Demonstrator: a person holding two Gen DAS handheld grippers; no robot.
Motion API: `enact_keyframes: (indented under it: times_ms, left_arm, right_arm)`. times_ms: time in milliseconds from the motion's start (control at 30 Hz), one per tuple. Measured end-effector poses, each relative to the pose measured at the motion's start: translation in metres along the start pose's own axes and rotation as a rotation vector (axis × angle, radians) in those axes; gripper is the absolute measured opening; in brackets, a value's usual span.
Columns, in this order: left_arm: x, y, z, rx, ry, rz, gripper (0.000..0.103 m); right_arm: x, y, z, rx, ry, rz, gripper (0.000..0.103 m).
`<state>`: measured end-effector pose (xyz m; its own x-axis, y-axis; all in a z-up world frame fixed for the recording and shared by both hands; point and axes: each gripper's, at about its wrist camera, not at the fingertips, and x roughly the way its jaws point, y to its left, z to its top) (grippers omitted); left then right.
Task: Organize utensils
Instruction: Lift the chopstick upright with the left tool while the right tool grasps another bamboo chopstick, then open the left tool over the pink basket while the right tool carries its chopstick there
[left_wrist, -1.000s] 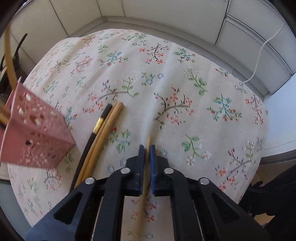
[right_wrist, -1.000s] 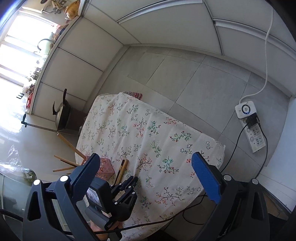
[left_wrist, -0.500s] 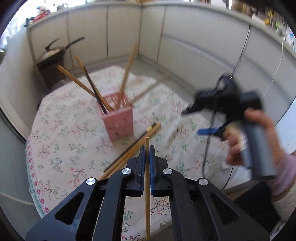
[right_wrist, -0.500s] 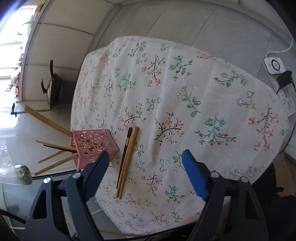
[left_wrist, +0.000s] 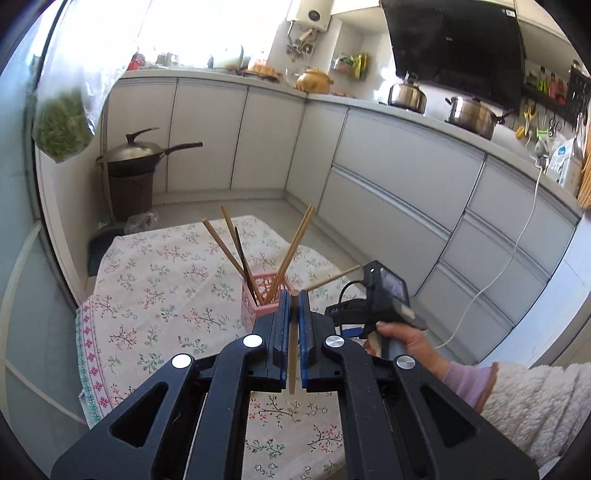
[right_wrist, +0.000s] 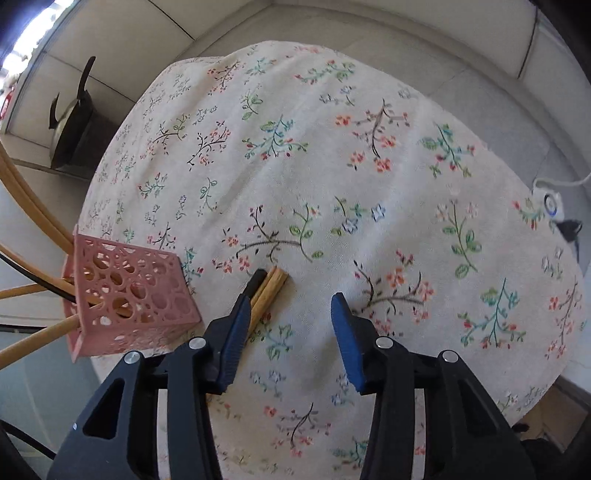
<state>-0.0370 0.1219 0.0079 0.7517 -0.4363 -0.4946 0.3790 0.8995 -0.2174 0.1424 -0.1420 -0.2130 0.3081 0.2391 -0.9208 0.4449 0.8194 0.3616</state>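
Across the middle of both frames spreads a floral tablecloth (right_wrist: 369, 177) on the table, white kitchen cabinets (left_wrist: 388, 177) behind. Left hand-held gripper (left_wrist: 294, 295) pinches one wooden chopstick (left_wrist: 293, 354) before the pink holder (left_wrist: 255, 299). Right hand-held gripper (right_wrist: 290, 306), jaws closing on nothing, hovers beside loose chopsticks (right_wrist: 269, 286) at lower centre.

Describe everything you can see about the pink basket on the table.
The pink basket is a small square holder, plastic by the look, its walls pierced with round holes. It stands upright on the floral tablecloth, near the edge. Several wooden chopsticks and a dark one lean out of it, splayed apart. Neither gripper touches it; loose chopsticks lie beside it on the cloth.
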Motion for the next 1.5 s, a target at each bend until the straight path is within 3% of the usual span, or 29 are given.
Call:
enact_keyframes:
  times_ms: [167, 233, 300, 433, 700, 833, 933, 1000, 1033, 1067, 1100, 1133, 1233, 1333, 1500]
  left_arm:
    - [-0.012, 0.004, 0.003, -0.005, -0.044, 0.003, 0.004]
    - [-0.012, 0.004, 0.004, -0.004, -0.049, 0.004, 0.004]
    - [-0.012, 0.006, 0.003, -0.005, -0.051, 0.002, 0.004]
    - [-0.015, 0.007, 0.004, -0.016, -0.061, -0.011, 0.004]
    - [-0.020, 0.009, 0.005, -0.025, -0.081, -0.028, 0.004]
    - [-0.020, 0.008, 0.005, -0.020, -0.079, -0.029, 0.004]
    - [-0.020, 0.009, 0.005, -0.026, -0.080, -0.026, 0.004]
    - [-0.019, 0.009, 0.004, -0.024, -0.077, -0.021, 0.004]
    - [-0.018, 0.008, 0.004, -0.018, -0.074, -0.016, 0.004]
    - [-0.018, 0.008, 0.004, -0.014, -0.073, -0.012, 0.004]
    - [-0.017, 0.008, 0.004, -0.011, -0.071, -0.009, 0.004]
    - [-0.017, 0.008, 0.004, -0.012, -0.071, -0.008, 0.004]
    - [-0.019, 0.011, 0.005, -0.025, -0.078, -0.015, 0.004]
    - [-0.020, 0.012, 0.006, -0.035, -0.084, -0.020, 0.004]
    - [-0.023, 0.015, 0.009, -0.071, -0.116, -0.016, 0.004]
  right_arm:
    - [0.014, 0.016, 0.003, -0.052, -0.025, -0.056, 0.042]
    - [0.018, 0.017, 0.005, -0.078, -0.043, -0.074, 0.034]
    - [0.019, 0.017, 0.002, -0.113, -0.027, -0.099, 0.028]
    - [0.012, -0.004, -0.007, -0.092, 0.043, -0.065, 0.024]
    - [-0.015, -0.048, -0.023, 0.095, 0.077, 0.063, 0.029]
    - [-0.016, -0.049, -0.025, 0.130, 0.080, 0.045, 0.029]
    - [-0.001, -0.039, -0.030, 0.143, 0.146, 0.017, 0.033]
    - [0.000, -0.027, -0.032, 0.121, 0.123, -0.014, 0.042]
    - [0.000, -0.023, -0.033, 0.123, 0.106, -0.031, 0.041]
    - [0.000, -0.022, -0.036, 0.126, 0.091, -0.042, 0.036]
    - [0.001, -0.022, -0.036, 0.131, 0.072, -0.059, 0.021]
    - [0.002, -0.022, -0.036, 0.141, 0.055, -0.066, 0.016]
    - [0.000, -0.042, -0.037, 0.205, 0.047, 0.008, 0.008]
    - [-0.012, -0.066, -0.042, 0.255, 0.009, 0.092, 0.008]
    - [-0.067, -0.068, -0.052, 0.150, -0.149, 0.132, 0.008]
